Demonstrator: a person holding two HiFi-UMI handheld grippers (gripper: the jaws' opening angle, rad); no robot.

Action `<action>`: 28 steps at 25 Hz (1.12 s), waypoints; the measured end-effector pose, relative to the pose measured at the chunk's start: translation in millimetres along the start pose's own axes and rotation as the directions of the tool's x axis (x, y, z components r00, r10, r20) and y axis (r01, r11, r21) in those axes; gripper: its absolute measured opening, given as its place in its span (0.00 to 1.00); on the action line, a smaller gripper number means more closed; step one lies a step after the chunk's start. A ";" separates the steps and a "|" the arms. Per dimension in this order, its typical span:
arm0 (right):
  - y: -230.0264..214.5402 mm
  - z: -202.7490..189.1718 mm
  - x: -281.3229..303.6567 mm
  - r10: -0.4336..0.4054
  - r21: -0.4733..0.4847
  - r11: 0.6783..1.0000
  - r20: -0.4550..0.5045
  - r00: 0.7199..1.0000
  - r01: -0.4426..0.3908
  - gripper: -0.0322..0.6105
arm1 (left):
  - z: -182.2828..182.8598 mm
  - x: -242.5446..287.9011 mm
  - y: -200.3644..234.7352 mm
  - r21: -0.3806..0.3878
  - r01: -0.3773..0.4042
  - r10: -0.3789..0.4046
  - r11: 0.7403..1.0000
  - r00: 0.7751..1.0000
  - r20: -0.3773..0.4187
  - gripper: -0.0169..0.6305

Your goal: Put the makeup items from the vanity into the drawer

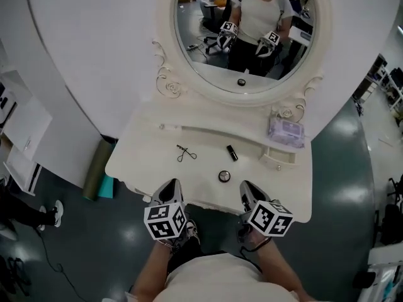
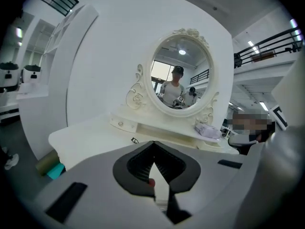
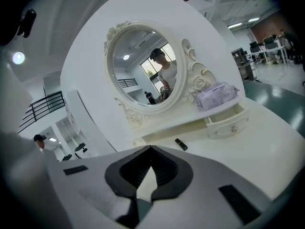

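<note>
Looking down on the vanity [image 1: 141, 159], I hold my left gripper [image 1: 170, 186] at the tabletop's 7 o'clock edge, jaws pressed together on nothing. The eyelash curler [image 1: 186, 153] lies at 10 o'clock from the round compact [image 1: 224, 176], and the black lipstick [image 1: 232, 153] at 1 o'clock, all 3 apart. My right gripper [image 1: 247, 187] sits at 5 o'clock, jaws likewise closed and empty. The small drawer [image 1: 279, 157] stands open at 2 o'clock, below a lilac tissue pack [image 1: 286, 133].
</note>
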State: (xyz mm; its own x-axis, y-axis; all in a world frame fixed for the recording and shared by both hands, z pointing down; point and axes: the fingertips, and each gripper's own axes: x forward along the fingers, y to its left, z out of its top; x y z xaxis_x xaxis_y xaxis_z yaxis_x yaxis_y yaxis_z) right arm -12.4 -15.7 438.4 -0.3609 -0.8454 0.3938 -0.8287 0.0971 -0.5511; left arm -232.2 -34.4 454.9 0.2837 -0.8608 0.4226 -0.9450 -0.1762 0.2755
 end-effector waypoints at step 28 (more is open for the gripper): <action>-11.2 34.7 116.4 -0.172 0.087 0.982 0.022 0.985 0.170 0.08 | 65.6 149.0 62.9 0.033 0.076 -0.074 0.997 0.996 -0.054 0.04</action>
State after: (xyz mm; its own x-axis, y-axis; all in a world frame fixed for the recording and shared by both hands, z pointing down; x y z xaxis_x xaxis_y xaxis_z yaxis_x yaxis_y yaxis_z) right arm -30.3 -133.5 464.9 -0.2032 -0.8609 0.4664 -0.8376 -0.0938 -0.5381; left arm -260.0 -205.1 478.6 0.3613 -0.8183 0.4470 -0.9256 -0.2565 0.2784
